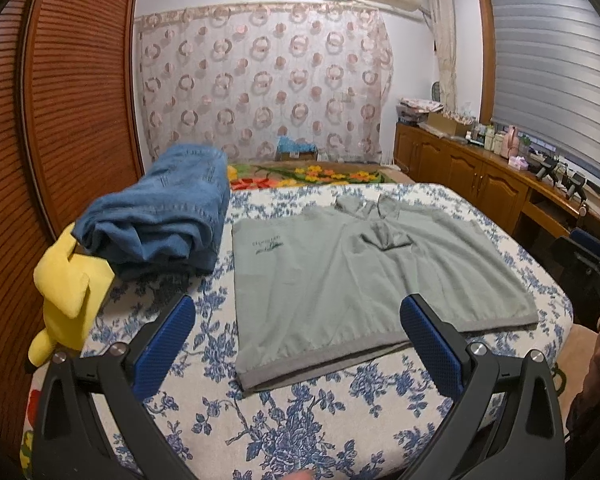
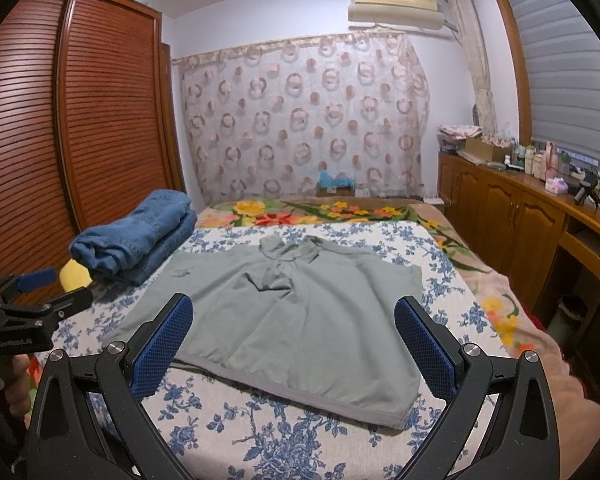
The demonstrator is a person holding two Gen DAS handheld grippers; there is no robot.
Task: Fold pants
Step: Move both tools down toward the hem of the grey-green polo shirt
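1. Blue-flowered bedspread (image 1: 300, 432) covered the bed in a room with a louvred wardrobe (image 1: 80, 92) on the left and a circle-print curtain (image 1: 260, 80) at the far wall.
2. Jeans (image 1: 160, 224), the pants, sat folded in a thick bundle at the far left of the bed, just beside a yellow plush toy (image 1: 72, 284).
3. Grey polo shirt (image 2: 284, 312) lay flat in the middle, collar far, ribbed hem near.
4. Left gripper (image 1: 296, 344) and right gripper (image 2: 294, 340) both hovered wide apart and empty above the near hem.
5. Judging by the bundle, the folding looked done; any tidying should pinch the heavy denim at its edges and press the layers square, since the soft bedding gives.
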